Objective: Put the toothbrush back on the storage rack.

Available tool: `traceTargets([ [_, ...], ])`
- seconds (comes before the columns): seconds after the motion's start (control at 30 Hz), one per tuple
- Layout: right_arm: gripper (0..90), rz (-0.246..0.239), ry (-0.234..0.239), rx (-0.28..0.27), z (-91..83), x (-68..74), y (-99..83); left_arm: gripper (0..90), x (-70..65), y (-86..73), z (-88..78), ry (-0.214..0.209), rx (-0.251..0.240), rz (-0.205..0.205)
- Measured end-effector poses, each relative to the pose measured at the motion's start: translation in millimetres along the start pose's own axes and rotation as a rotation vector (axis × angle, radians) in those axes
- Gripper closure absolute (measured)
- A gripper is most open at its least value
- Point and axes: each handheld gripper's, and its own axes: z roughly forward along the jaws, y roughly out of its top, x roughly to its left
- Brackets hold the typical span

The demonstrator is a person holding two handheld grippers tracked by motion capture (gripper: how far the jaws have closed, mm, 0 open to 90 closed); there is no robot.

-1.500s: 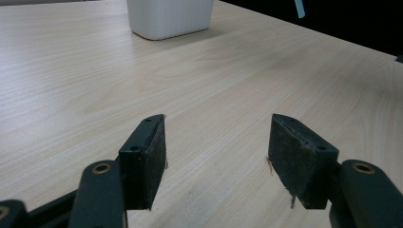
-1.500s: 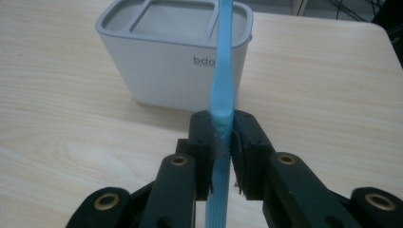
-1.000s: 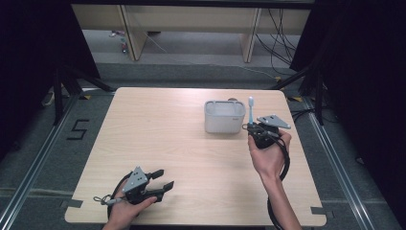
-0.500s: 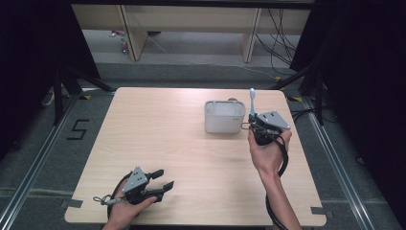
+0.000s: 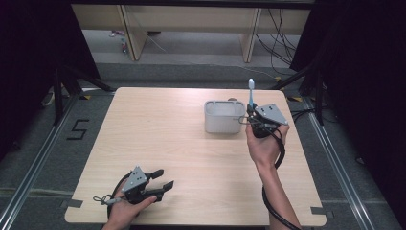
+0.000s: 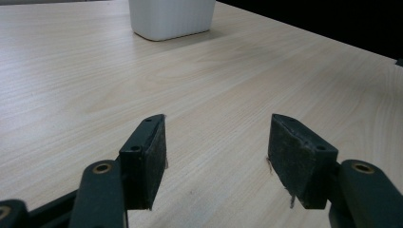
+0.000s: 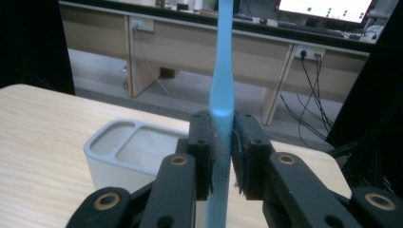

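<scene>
Nearest me, at the desk's (image 5: 158,129) near edge toward its left corner, my left claw (image 5: 160,179) rests low with its jaws spread and nothing between them; in the left gripper view the bare pads (image 6: 152,161) frame only wood grain, with the white holder well beyond. Farther out, toward the desk's right edge, my right claw (image 5: 250,116) is pressed together on a blue toothbrush (image 5: 250,96), pinching the handle partway along so that the long axis stands close to upright, bristle end up. In the right gripper view the toothbrush (image 7: 221,90) rises straight between the jaws. The white two-compartment holder (image 5: 223,116) sits just beside that claw, toward the far edge and to its left. I judge the right hand is the one to act: the brush must shift left over an opening and go in handle first.
</scene>
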Motion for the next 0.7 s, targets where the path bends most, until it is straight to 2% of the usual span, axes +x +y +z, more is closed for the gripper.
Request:
traceTargets([
  [0.1, 78.9, 0.005, 0.007, -0.013, 4.5, 2.8, 3.4, 37.7, 0.5, -0.4, 0.5, -0.006, -0.013, -0.002],
  [0.13, 78.9, -0.011, 0.006, -0.025, 6.3, 1.8, 4.4, 37.7, 0.5, -0.4, 0.4, -0.006, -0.014, -0.001],
  [0.2, 78.9, -0.009, 0.003, -0.038, 9.4, 3.0, 7.2, 37.6, 0.6, -0.5, 0.8, -0.009, -0.019, -0.006],
  [0.23, 78.9, 0.002, 0.008, -0.036, 10.3, 3.9, 8.0, 37.7, 0.6, -0.5, 0.8, -0.009, -0.019, -0.006],
  [0.37, 78.9, -0.007, -0.001, -0.06, 14.0, 2.6, 11.7, 37.6, 1.2, -0.4, 0.4, -0.01, -0.014, -0.004],
  [0.4, 78.9, 0.009, 0.0, -0.058, 14.0, 3.2, 12.5, 37.6, 1.2, -0.4, 0.4, -0.009, -0.013, -0.004],
  [0.7, 78.9, -0.008, -0.012, -0.088, 23.2, 2.8, 16.1, 38.2, 1.7, -0.3, 0.6, -0.009, -0.011, -0.006],
])
